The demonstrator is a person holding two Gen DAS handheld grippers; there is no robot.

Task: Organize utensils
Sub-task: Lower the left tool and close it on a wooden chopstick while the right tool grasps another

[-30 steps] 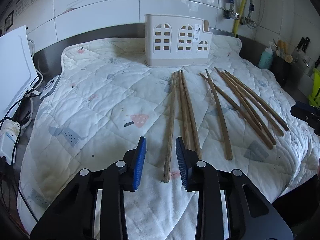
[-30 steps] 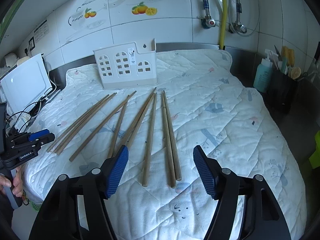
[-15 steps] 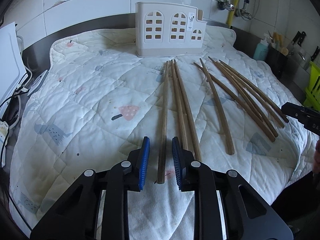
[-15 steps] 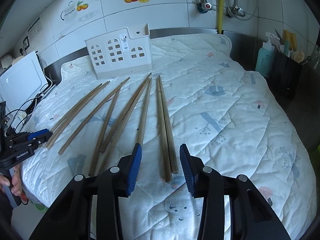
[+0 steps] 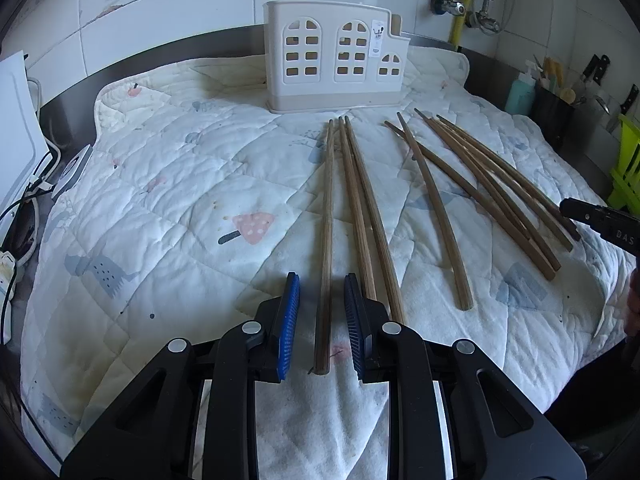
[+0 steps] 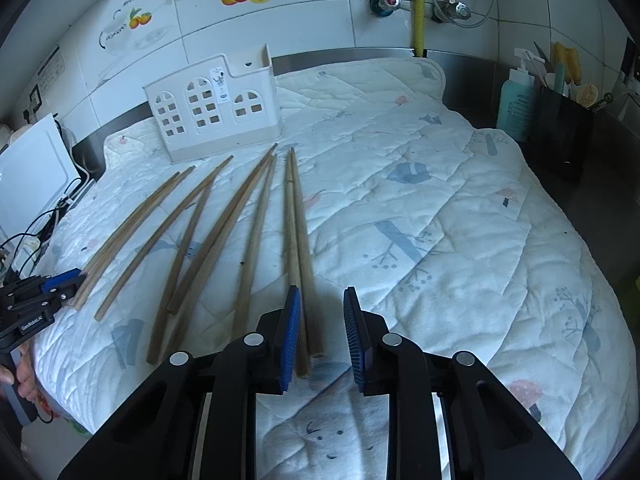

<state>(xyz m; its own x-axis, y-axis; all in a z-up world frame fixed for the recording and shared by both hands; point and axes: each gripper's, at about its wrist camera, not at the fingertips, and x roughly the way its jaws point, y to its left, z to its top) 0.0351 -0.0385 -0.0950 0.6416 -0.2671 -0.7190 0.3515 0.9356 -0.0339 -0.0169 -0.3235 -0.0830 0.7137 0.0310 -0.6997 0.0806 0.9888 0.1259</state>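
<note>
Both grippers' fingers (image 5: 290, 316) straddle chopsticks (image 5: 325, 248), unclamped

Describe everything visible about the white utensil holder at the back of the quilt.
The holder is a white, plastic-looking box with a slightly beige base. Its front wall has three arched window cut-outs, the right one smaller, where the rim steps down. A small label sits between the middle and right windows. It stands upright on the quilt near the tiled wall, apparently empty. The chopsticks lie just in front, not clearly touching it; neither gripper is near.
</note>
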